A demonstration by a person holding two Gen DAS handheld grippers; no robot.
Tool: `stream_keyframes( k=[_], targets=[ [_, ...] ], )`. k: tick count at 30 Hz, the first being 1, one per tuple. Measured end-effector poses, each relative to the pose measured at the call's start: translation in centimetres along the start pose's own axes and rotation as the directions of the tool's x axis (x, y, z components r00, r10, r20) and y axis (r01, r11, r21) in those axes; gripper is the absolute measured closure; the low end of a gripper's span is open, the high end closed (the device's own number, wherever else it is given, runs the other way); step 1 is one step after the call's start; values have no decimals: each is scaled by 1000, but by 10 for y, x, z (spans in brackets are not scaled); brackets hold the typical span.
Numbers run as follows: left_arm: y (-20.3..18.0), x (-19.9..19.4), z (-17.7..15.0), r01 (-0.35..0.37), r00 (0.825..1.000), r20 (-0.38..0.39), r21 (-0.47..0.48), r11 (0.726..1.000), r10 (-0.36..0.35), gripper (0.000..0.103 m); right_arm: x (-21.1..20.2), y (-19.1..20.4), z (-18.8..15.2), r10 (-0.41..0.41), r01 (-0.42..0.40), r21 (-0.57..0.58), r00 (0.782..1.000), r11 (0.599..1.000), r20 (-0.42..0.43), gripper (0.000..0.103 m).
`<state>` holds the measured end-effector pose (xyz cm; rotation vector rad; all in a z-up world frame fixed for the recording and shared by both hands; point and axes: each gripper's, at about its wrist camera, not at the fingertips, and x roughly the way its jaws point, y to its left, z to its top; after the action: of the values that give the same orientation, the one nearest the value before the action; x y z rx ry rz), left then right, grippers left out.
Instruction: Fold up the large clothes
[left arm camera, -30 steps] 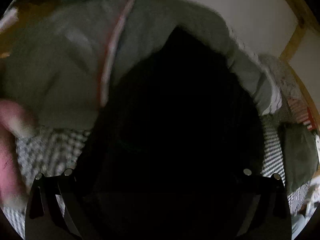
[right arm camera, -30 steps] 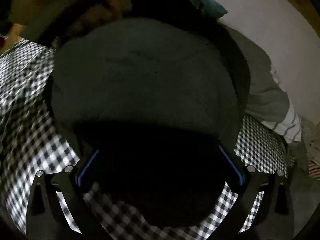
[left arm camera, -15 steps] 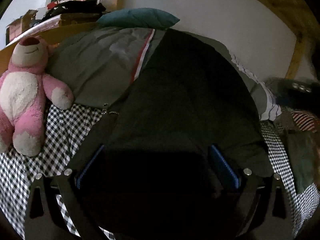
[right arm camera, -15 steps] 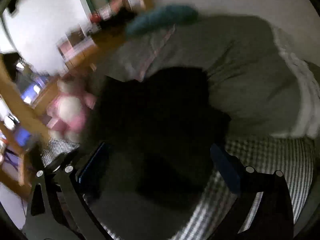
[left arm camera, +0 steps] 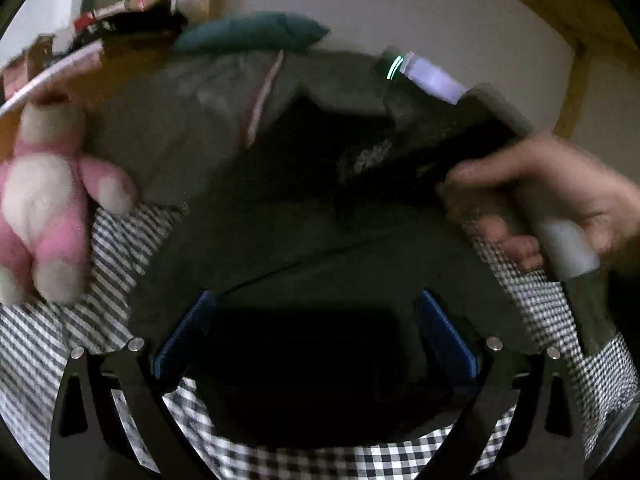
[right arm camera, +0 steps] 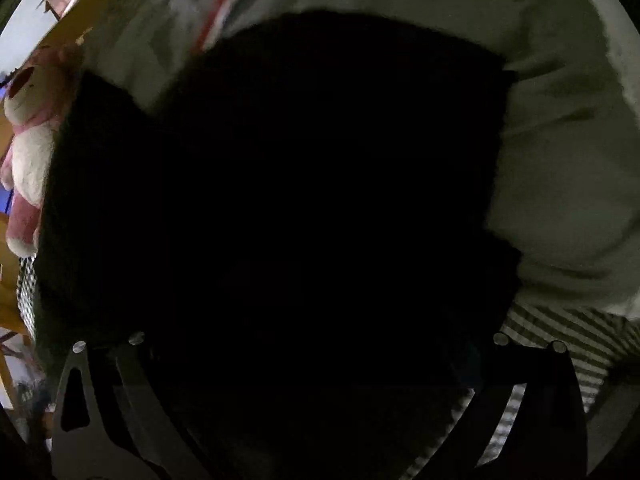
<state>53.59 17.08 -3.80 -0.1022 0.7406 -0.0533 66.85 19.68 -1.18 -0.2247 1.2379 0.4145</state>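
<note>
A large dark garment (left arm camera: 320, 240) lies on the checked bedsheet (left arm camera: 100, 248). My left gripper (left arm camera: 316, 336) hangs over its near part, with the blue finger pads (left arm camera: 188, 332) spread wide apart and nothing between them. The right gripper (left arm camera: 424, 128), held in a hand, is seen from the left wrist view low on the far part of the garment. In the right wrist view the dark garment (right arm camera: 300, 200) fills the frame and hides the fingertips, so I cannot tell how the jaws stand.
A pink plush bear (left arm camera: 44, 208) sits at the left on the sheet. A grey quilt (left arm camera: 192, 120) and a teal pillow (left arm camera: 252, 32) lie behind the garment. A wooden bed post (left arm camera: 576, 80) stands at the right by the white wall.
The right gripper and hand have come into the left wrist view, down on the garment's far part. The right camera has moved closer to the dark cloth. The left gripper stays open.
</note>
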Motion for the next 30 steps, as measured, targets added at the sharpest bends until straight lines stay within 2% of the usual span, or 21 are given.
stream_keyframes(
  k=[2,4,5,6,8,9,11,12,13,14,15,16,18,21,24,26,28,30],
  targets=[
    [-5,0,-4,-19,1000,-8,33,999,19,4,-28,2,-30,11,-9,-27,997,1000,71,3],
    [-1,-6,2,8,1000,-25,-9,1000,-8,4,-52,-1,-81,80,-77,-23,988,997,131,3],
    [7,-17,9,41,999,16,-84,996,-40,5,-56,-4,-106,109,-111,3,982,994,153,3],
    [16,-29,15,60,996,68,-145,988,-50,5,-53,-11,-118,131,-134,12,979,991,159,3],
    [23,-42,31,21,992,125,-182,983,2,5,-54,-18,-152,187,-204,69,962,977,198,3],
    [26,-43,42,-15,991,130,-164,986,36,5,-54,-26,-158,212,-235,94,956,967,204,3],
    [31,-32,52,-31,993,110,-158,987,49,5,-67,-34,-176,271,-301,115,937,947,222,3],
    [34,-18,53,-36,996,80,-153,988,49,5,-73,-34,-193,309,-340,107,922,934,233,3],
    [34,0,51,-57,998,20,-122,991,60,5,-73,-31,-210,318,-347,100,920,932,227,3],
    [36,20,46,-69,997,-35,-97,993,66,4,-67,-21,-213,283,-305,86,938,949,203,3],
    [42,30,39,-24,999,-39,-125,992,19,4,-58,-17,-213,245,-260,68,953,963,177,3],
    [53,37,32,23,999,-32,-179,984,-29,4,-40,-14,-216,255,-269,73,954,960,156,3],
    [67,45,25,68,996,-46,-214,975,-79,4,-15,-29,-216,338,-352,107,932,930,131,2],
    [75,48,20,111,991,-54,-232,966,-126,4,4,-30,-221,383,-397,128,916,909,121,2],
    [77,47,19,106,991,-54,-236,966,-122,4,-10,-22,-226,351,-361,124,932,924,92,3],
    [78,45,19,104,991,-52,-241,965,-120,4,-29,-30,-241,318,-332,114,939,936,129,3],
    [79,45,18,109,991,-50,-243,964,-125,4,-30,-27,-242,328,-345,124,934,930,140,3],
    [76,44,18,105,991,-52,-234,967,-120,4,-7,-37,-244,359,-376,140,923,916,136,2]
  ],
)
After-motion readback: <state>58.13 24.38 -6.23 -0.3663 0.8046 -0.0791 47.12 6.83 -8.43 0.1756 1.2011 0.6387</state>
